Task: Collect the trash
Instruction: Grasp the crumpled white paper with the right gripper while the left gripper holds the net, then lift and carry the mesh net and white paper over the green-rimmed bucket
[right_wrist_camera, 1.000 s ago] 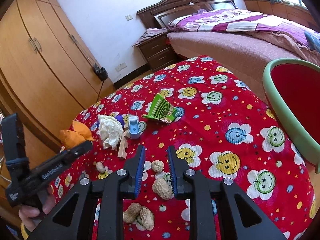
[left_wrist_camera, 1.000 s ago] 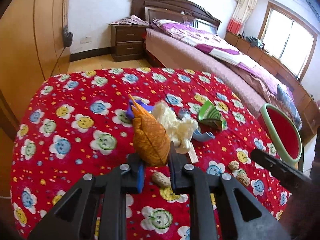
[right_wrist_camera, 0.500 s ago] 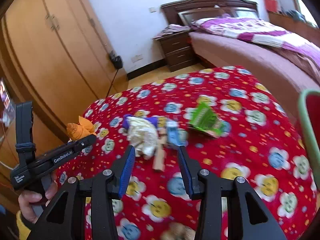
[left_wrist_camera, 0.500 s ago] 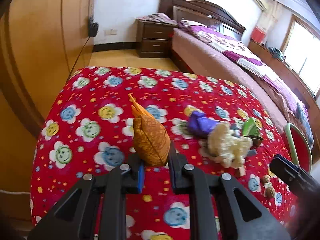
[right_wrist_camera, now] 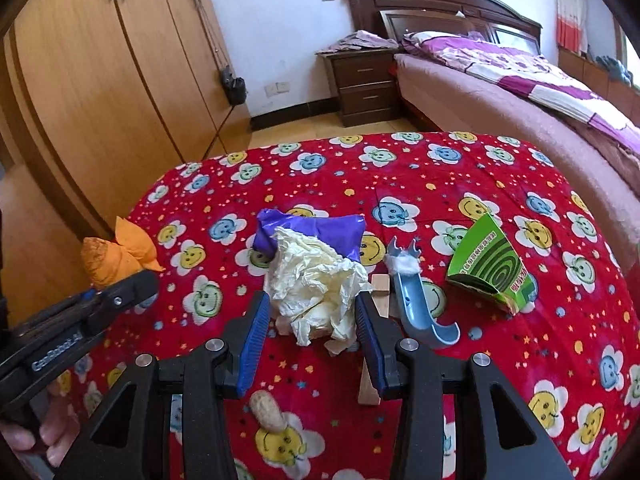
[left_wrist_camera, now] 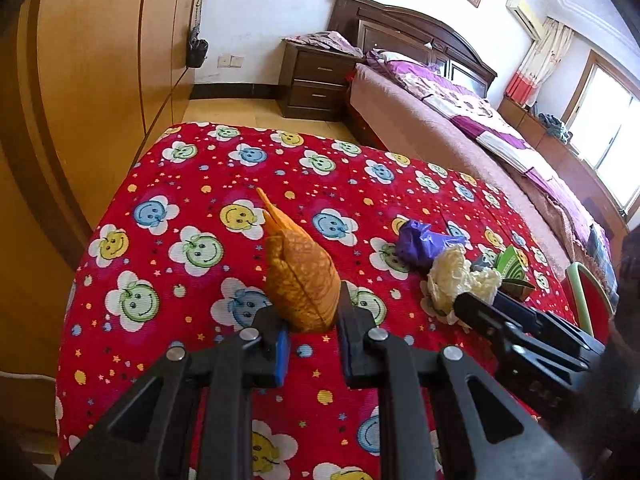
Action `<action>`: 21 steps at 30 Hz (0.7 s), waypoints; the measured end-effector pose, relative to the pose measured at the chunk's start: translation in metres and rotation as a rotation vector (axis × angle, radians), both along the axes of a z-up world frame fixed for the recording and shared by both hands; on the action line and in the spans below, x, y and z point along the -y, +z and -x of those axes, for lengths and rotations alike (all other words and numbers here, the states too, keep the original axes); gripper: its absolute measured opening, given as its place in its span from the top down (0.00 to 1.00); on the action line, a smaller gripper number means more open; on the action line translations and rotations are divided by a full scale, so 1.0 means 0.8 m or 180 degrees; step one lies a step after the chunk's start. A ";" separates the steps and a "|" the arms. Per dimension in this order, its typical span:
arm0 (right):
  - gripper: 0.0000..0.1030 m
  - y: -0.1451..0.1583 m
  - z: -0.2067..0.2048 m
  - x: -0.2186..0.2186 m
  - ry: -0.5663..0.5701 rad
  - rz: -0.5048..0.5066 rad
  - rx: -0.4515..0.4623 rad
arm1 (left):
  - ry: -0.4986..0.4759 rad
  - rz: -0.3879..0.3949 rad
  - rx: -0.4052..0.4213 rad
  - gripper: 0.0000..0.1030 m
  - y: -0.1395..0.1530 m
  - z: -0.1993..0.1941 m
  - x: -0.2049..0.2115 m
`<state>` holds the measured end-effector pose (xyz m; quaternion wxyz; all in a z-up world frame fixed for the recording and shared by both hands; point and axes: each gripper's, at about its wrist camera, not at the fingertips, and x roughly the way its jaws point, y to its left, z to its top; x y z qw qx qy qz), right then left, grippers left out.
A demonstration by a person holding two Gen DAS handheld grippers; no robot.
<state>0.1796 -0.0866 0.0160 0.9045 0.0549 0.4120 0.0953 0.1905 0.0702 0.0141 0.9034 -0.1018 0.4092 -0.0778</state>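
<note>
Two grippers in play. Left gripper (left_wrist_camera: pixel 310 334) is clamped on the orange peel (left_wrist_camera: pixel 300 280), which stands up out of the jaws, long axis toward 12 o'clock in its own view; it reads as carried, off the cloth (left_wrist_camera: pixel 192 200). Right gripper (right_wrist_camera: pixel 310 334) has its jaws parted, blue pads (right_wrist_camera: pixel 256 328) either side of the paper wad (right_wrist_camera: pixel 316 284); the wad sits dead ahead at 12 o'clock, between the fingers, on the cloth. Cannot tell whether the pads touch it yet; they look just beside it. Wad is roughly round, no clear long axis, so no roll seems needed. Right hand is plainly the nearer one; left is off at 9 o'clock in the right view, occupied. Purple bag (right_wrist_camera: pixel 316 232) touches the wad at its 12 o'clock; wood stick (right_wrist_camera: pixel 378 292) and blue hook (right_wrist_camera: pixel 416 308) lie at 3 o'clock, close to the right finger. Judgement: closing may catch the stick. Red bin (left_wrist_camera: pixel 588 304) shows at 3 o'clock in the left view.
</note>
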 end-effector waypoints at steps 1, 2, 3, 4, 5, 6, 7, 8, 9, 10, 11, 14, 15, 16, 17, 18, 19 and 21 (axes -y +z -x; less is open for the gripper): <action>0.57 -0.002 -0.002 0.000 -0.0005 0.0026 -0.0002 | -0.0010 0.0002 0.0000 0.82 0.000 -0.001 0.002; 0.57 -0.005 -0.004 0.000 -0.0012 0.0053 -0.0015 | -0.0021 0.0001 -0.0002 0.82 0.000 -0.001 0.003; 0.62 -0.007 -0.006 -0.001 -0.0018 0.0067 -0.0031 | -0.0032 0.0001 -0.0002 0.82 -0.001 -0.001 0.005; 0.70 -0.011 -0.009 0.001 -0.0038 0.0092 -0.0062 | -0.0039 -0.0002 -0.0002 0.82 0.000 -0.001 0.006; 0.71 -0.013 -0.010 0.002 -0.0053 0.0092 -0.0072 | -0.0048 -0.0004 0.0001 0.82 0.000 -0.001 0.008; 0.73 -0.015 -0.010 0.005 -0.0058 0.0065 -0.0075 | -0.0052 -0.0003 0.0008 0.82 0.001 0.000 0.009; 0.76 -0.015 -0.010 0.006 -0.0060 0.0049 -0.0071 | -0.0056 -0.0002 0.0018 0.82 0.002 0.000 0.010; 0.78 -0.014 -0.009 0.008 -0.0059 0.0037 -0.0056 | -0.0058 -0.0002 0.0023 0.82 0.003 0.001 0.012; 0.80 -0.013 -0.008 0.009 -0.0057 0.0035 -0.0049 | -0.0060 -0.0004 0.0026 0.82 0.004 0.001 0.013; 0.81 -0.012 -0.007 0.010 -0.0058 0.0018 -0.0046 | -0.0065 -0.0005 0.0028 0.82 0.005 0.002 0.013; 0.82 -0.010 -0.005 0.012 -0.0057 -0.0023 -0.0042 | -0.0072 -0.0011 0.0034 0.82 0.007 0.004 0.015; 0.82 -0.001 0.006 0.021 -0.0060 -0.0179 0.0000 | -0.0086 -0.0016 0.0062 0.82 0.013 0.010 0.019; 0.82 0.003 0.010 0.021 -0.0060 -0.0203 0.0016 | -0.0095 -0.0011 0.0076 0.82 0.016 0.013 0.021; 0.82 0.008 0.015 0.025 -0.0056 -0.0238 0.0043 | -0.0107 -0.0006 0.0092 0.82 0.019 0.016 0.023; 0.82 0.013 0.022 0.029 -0.0057 -0.0277 0.0078 | -0.0117 0.0000 0.0107 0.82 0.022 0.019 0.025; 0.82 0.017 0.027 0.030 -0.0062 -0.0297 0.0097 | -0.0125 0.0004 0.0117 0.82 0.023 0.022 0.027; 0.82 0.022 0.033 0.033 -0.0067 -0.0332 0.0122 | -0.0142 0.0012 0.0134 0.82 0.027 0.026 0.030; 0.82 0.030 0.047 0.041 -0.0095 -0.0405 0.0170 | -0.0177 0.0026 0.0160 0.82 0.033 0.032 0.036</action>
